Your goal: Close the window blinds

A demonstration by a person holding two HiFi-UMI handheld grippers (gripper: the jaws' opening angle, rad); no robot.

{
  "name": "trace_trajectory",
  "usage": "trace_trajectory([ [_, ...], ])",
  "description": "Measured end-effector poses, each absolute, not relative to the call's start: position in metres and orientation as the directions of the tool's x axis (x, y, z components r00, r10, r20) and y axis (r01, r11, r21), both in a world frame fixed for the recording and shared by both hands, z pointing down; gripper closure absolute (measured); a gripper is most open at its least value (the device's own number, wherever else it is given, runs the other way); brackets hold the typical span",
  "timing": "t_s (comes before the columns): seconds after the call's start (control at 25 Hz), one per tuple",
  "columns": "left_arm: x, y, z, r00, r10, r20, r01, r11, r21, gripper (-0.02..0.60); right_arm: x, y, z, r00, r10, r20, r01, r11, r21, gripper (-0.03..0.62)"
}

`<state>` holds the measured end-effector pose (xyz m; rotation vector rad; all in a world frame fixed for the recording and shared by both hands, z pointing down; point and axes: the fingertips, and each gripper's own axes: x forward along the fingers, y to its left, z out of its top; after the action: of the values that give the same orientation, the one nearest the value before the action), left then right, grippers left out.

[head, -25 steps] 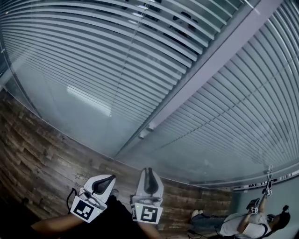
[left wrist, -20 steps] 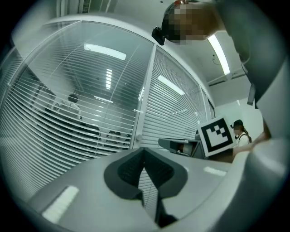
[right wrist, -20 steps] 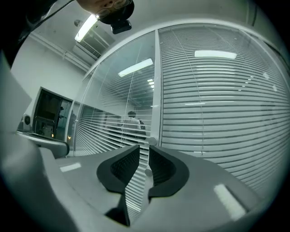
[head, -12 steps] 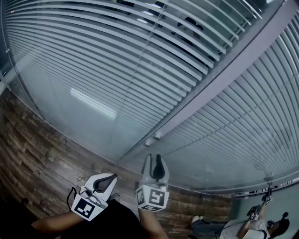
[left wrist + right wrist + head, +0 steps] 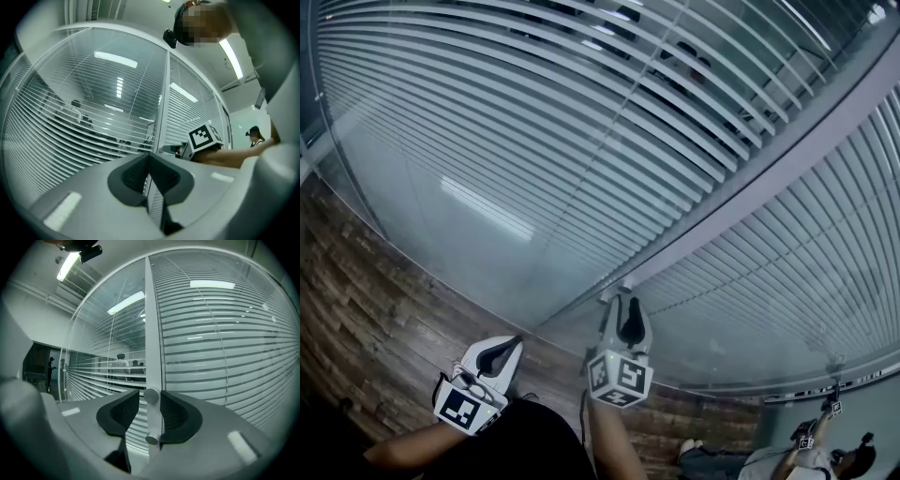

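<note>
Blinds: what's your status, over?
Right gripper jaws just opening, blind knob between them. Left gripper shut, empty. Blinds slats open. No obstruction seen.

Wood-plank floor (image 5: 370,309) along glass; another person (image 5: 825,461) at lower right.

No legible text, brand, number or sign in any view. Sole printed marks: black-and-white square marker patterns, without letters or digits, one on the left gripper (image 5: 511,345) at seven o'clock of the head view, one on the right gripper (image 5: 624,305) at six o'clock.
</note>
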<state>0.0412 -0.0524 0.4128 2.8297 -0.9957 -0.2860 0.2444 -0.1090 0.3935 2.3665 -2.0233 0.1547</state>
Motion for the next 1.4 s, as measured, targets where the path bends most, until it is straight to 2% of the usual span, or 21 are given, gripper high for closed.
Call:
trace_trajectory([
  [0.36, 0.040, -0.054, 0.428, 0.795, -0.600, -0.092, -0.576, -0.793, 0.196, 0.583, 0.247, -0.120, 0.400, 0.196, -0.975, 0.103, -0.976, -0.204, -0.072, 0.467],
  [0.56, 0.044, -0.054, 0.425, 0.814, -0.573, -0.097, -0.546, -0.811, 0.210, 0.583, 0.246, -0.120, 0.396, 0.238, -0.966, 0.104, -0.969, -0.243, -0.043, 0.437],
  [0.84, 0.040, -0.059, 0.430, 0.816, -0.571, -0.086, -0.542, -0.809, 0.225, 0.583, 0.252, -0.128, 0.401, 0.260, -0.958, 0.118, -0.961, -0.269, -0.066, 0.441],
  [0.92, 0.036, -0.063, 0.434, 0.811, -0.579, -0.081, -0.551, -0.804, 0.225, 0.583, 0.254, -0.130, 0.403, 0.278, -0.954, 0.115, -0.957, -0.286, -0.057, 0.465],
  [1.08, 0.023, -0.068, 0.435, 0.797, -0.599, -0.080, -0.570, -0.788, 0.232, 0.583, 0.250, -0.129, 0.403, 0.301, -0.948, 0.105, -0.951, -0.306, -0.032, 0.470],
  [1.4, 0.026, -0.070, 0.439, 0.800, -0.596, -0.068, -0.566, -0.788, 0.244, 0.583, 0.248, -0.128, 0.404, 0.263, -0.960, 0.097, -0.965, -0.261, 0.039, 0.465],
])
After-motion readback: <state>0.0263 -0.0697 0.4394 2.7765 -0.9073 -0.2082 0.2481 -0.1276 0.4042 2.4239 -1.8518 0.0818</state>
